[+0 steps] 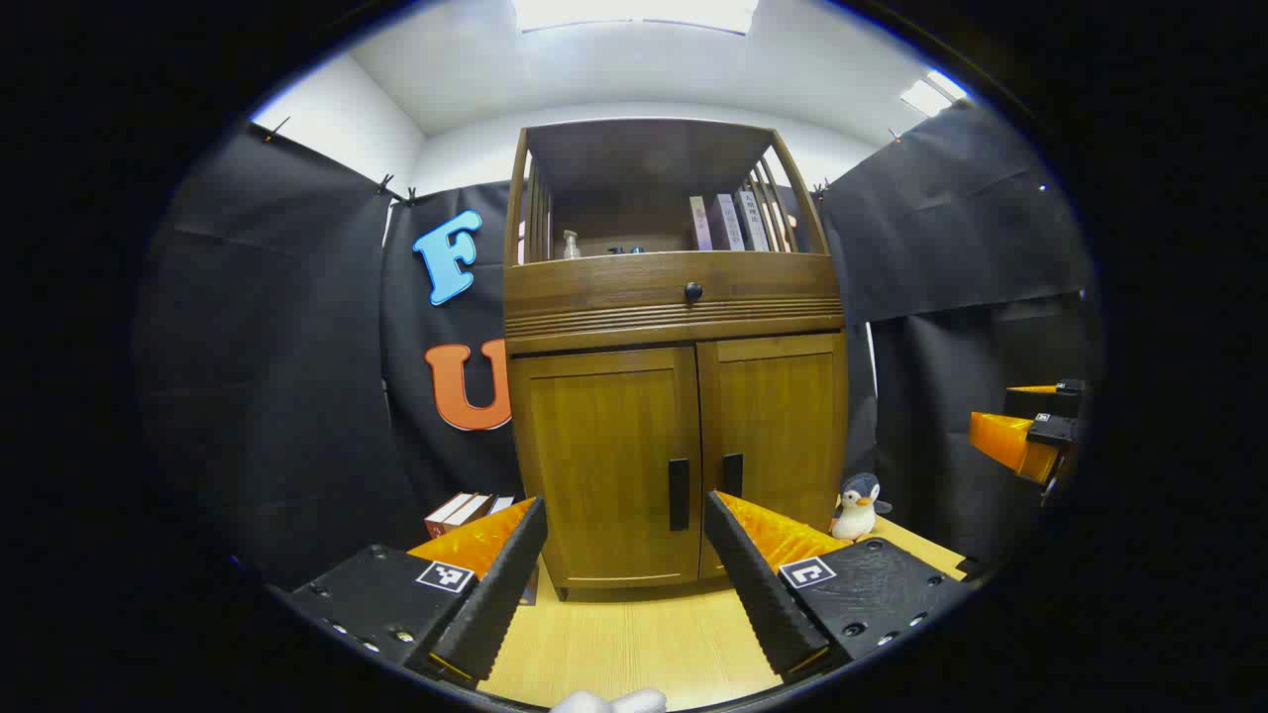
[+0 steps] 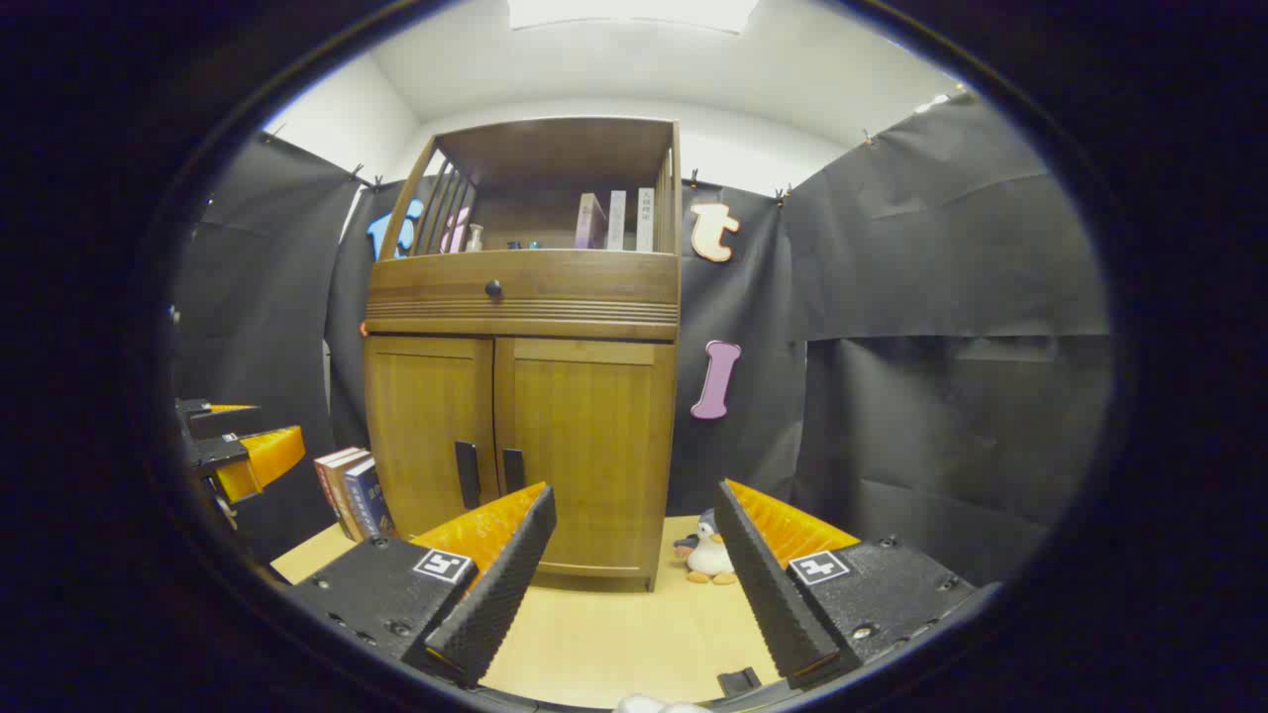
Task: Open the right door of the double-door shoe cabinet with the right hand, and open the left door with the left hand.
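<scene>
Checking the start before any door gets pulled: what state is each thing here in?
Left door: closed.
Right door: closed.
Drawer: closed.
Left gripper: open, apart from the cabinet.
Right gripper: open, holding nothing.
Penguin toy: upright beside the cabinet.
Shelf books: standing upright.

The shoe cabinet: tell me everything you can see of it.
The shoe cabinet is brown wood with visible grain and stands upright on a light wooden surface before the black cloth. Its left door and right door are both shut, each with a dark vertical handle beside the centre seam. Above them is a ribbed band with a small dark knob. On top, an open shelf with slatted sides holds books and a small bottle. No gripper touches it.
</scene>
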Available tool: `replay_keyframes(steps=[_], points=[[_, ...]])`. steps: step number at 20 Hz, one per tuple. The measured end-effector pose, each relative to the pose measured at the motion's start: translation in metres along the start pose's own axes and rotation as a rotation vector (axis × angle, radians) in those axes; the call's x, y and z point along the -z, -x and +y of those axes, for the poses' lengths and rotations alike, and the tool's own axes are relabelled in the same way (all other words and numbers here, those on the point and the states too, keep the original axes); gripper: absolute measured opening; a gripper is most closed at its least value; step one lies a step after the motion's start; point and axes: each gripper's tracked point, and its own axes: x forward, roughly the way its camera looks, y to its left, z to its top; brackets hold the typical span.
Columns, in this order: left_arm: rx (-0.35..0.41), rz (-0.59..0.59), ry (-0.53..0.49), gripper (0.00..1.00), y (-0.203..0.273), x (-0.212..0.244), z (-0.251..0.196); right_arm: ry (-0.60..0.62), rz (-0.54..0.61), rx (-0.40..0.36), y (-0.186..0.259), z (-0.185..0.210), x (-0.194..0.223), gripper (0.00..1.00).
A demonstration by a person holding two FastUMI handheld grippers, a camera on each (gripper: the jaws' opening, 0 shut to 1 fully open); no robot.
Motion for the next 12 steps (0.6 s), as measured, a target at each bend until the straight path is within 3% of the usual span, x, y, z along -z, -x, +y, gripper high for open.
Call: replay_keyframes(steps=[12], points=[[-0.016,0.028,0.004,0.96,0.01,0.01,0.018,-0.012,0.005,-0.013,0.003,0.015,0.01,1.0]])
